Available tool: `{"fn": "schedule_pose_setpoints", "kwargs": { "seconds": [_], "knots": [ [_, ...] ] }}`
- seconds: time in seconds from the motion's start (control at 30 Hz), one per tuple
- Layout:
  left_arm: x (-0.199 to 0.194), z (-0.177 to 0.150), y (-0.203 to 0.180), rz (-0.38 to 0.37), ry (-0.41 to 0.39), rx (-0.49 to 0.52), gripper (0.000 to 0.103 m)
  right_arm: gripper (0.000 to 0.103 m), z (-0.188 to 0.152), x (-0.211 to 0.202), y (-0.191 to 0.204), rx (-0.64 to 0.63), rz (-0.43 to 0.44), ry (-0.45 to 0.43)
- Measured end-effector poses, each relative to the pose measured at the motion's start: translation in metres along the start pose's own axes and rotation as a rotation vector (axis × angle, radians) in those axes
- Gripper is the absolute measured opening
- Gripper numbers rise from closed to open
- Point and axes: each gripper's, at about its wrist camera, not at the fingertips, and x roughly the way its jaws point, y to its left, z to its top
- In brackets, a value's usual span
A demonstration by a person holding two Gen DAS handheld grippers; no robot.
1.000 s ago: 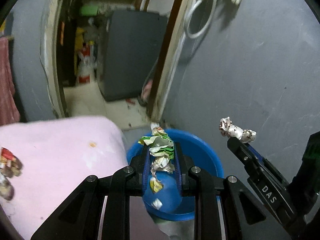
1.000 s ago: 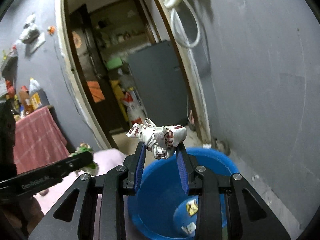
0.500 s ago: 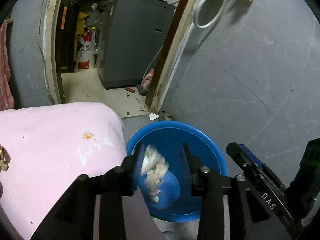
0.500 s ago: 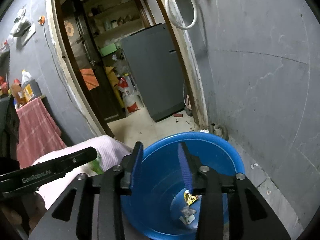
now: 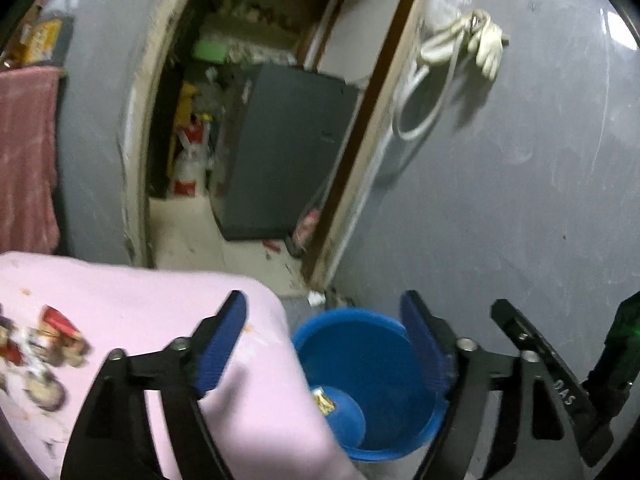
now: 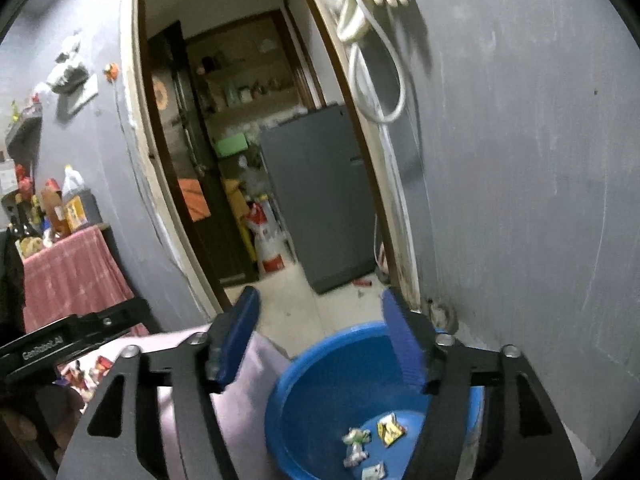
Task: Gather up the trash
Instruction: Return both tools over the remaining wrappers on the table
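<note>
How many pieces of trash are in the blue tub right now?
4 show in the right wrist view, all on the bottom of the blue tub: a yellow wrapper, a green-white wad, a crumpled piece below it, and a white scrap nearest the camera. The fingers may hide more.

My left gripper (image 5: 322, 340) and right gripper (image 6: 318, 338) have just been opening; both wrappers (image 6: 356, 446) now lie in the blue tub (image 6: 320, 392).

walls: grey (image 6: 520, 160) | doorway (image 6: 224, 80): dim pantry | grey cabinet (image 6: 320, 200) | floor: pale tile (image 5: 188, 236)
</note>
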Motion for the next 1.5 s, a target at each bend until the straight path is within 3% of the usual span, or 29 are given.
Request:
{"fn": "schedule_pose_setpoints", "kwargs": {
  "seconds": [0.1, 0.13, 0.27, 0.53, 0.8, 1.07, 1.3, 1.5],
  "knots": [
    [-0.026, 0.003, 0.007, 0.037, -0.069, 0.012, 0.090, 0.081, 0.006, -0.012, 0.014, -0.022, 0.020, -0.053],
    [-0.035, 0.005, 0.011, 0.057, -0.091, 0.019, 0.099, 0.083, 0.008, -0.015, 0.019, -0.030, 0.027, -0.069],
    [-0.070, 0.006, 0.026, 0.123, -0.184, 0.028, 0.101, 0.103, 0.015, -0.027, 0.044, -0.068, 0.072, -0.134],
    [-0.127, 0.003, 0.057, 0.245, -0.267, 0.038, 0.101, 0.103, 0.016, -0.037, 0.107, -0.171, 0.174, -0.186],
    [-0.181, -0.002, 0.112, 0.388, -0.305, 0.033, 0.101, 0.103, -0.001, -0.038, 0.175, -0.243, 0.277, -0.192],
    [-0.197, -0.024, 0.184, 0.490, -0.254, -0.037, 0.101, 0.103, -0.031, -0.003, 0.228, -0.292, 0.373, -0.043],
    [-0.180, -0.047, 0.227, 0.537, -0.127, -0.056, 0.101, 0.103, -0.061, 0.031, 0.250, -0.333, 0.405, 0.127],
    [-0.157, -0.058, 0.242, 0.547, -0.008, -0.023, 0.101, 0.103, -0.081, 0.055, 0.255, -0.357, 0.414, 0.270]
  ]
}}
